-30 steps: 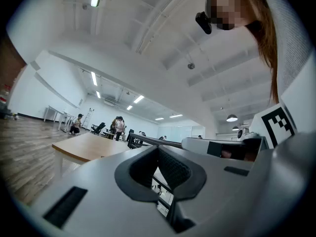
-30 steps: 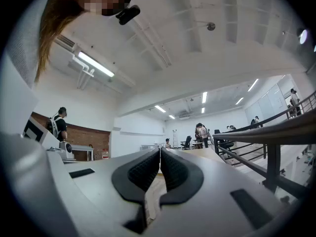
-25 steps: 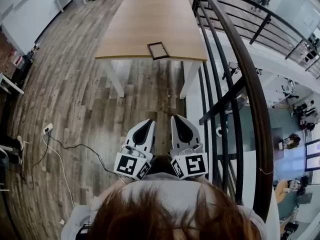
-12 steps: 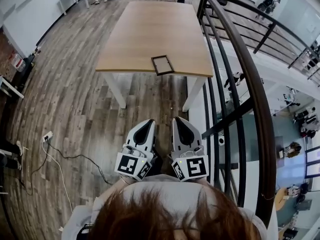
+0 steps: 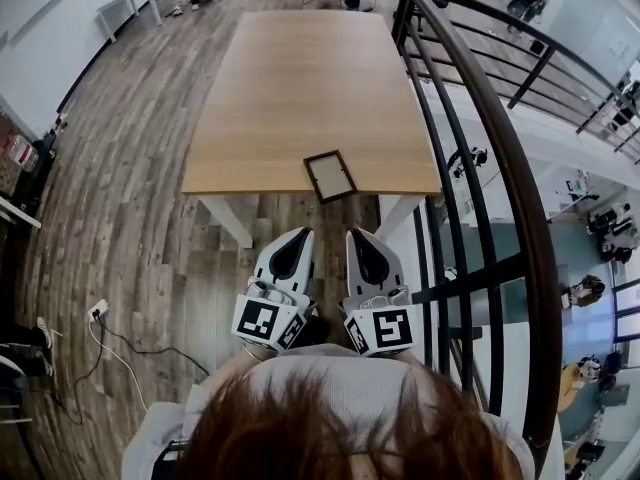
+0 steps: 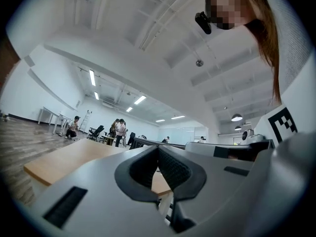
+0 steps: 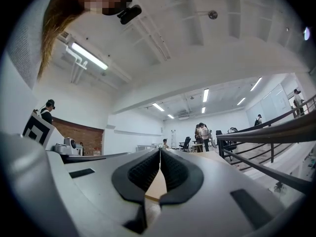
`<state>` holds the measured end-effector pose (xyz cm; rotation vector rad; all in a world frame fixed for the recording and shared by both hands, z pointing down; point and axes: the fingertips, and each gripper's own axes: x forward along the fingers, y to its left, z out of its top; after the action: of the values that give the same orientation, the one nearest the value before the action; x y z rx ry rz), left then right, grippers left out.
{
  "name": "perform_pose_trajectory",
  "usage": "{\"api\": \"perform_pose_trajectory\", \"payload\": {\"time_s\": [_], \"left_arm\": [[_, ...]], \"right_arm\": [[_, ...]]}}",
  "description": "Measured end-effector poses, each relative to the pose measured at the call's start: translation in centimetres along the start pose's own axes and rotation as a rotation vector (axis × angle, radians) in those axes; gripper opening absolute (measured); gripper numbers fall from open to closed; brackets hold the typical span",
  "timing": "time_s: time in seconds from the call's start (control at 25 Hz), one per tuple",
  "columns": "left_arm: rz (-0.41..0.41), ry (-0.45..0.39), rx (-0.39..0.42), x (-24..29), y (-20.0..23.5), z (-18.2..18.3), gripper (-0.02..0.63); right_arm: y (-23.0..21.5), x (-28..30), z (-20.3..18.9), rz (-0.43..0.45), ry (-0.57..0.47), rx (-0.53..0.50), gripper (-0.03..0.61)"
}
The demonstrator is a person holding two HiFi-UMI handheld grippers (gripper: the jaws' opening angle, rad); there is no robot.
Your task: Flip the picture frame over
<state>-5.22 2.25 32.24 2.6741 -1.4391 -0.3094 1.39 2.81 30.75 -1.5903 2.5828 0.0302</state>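
Observation:
A small dark picture frame [image 5: 329,175] lies flat on the long wooden table [image 5: 310,88], near its front edge, right of the middle. My left gripper [image 5: 298,234] and right gripper [image 5: 358,234] are held side by side in front of me, short of the table and pointing at it. Both sets of jaws are shut with nothing between them. In the left gripper view the left gripper [image 6: 158,148] shows pads pressed together, with the table [image 6: 64,159] beyond. The right gripper [image 7: 160,151] looks the same in the right gripper view.
A dark metal railing [image 5: 480,138] runs along the right of the table, with a lower floor beyond it. White table legs [image 5: 228,226] stand on the wood floor. A cable and socket strip [image 5: 98,313] lie at the left. People stand at the far end of the room [image 6: 118,131].
Both grippers and my head have come closer to the table. The frame now sits nearer and lower in the head view. The jaws have stayed shut.

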Motion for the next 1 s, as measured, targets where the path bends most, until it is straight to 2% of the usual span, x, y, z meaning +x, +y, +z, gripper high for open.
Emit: {"api": "perform_pose_trajectory", "payload": {"time_s": [0.16,0.4,0.64,0.84,0.92,1.0], "left_arm": [[-0.010,0.008,0.016,2.9,3.0,0.1,0.006],[0.007,0.038,-0.006,5.2,5.4,-0.8,0.006],[0.037,0.073,-0.044,6.7,6.9,-2.1,0.006],[0.068,0.101,-0.058,7.6,7.6,-3.7,0.006],[0.087,0.118,-0.065,7.9,7.9,-4.8,0.006],[0.109,0.137,-0.073,7.9,8.2,-6.0,0.006]], "right_arm": [[-1.1,4.1,-0.5,-0.026,0.003,0.006,0.015],[-2.9,7.2,-1.0,-0.045,0.030,0.003,0.015],[-3.9,9.9,-1.6,0.017,0.070,-0.047,0.015],[-4.9,11.7,-3.7,0.031,0.099,-0.130,0.015],[-5.5,12.4,-6.4,0.058,0.166,-0.160,0.017],[-6.3,12.8,-10.0,0.095,0.276,-0.184,0.017]]}}
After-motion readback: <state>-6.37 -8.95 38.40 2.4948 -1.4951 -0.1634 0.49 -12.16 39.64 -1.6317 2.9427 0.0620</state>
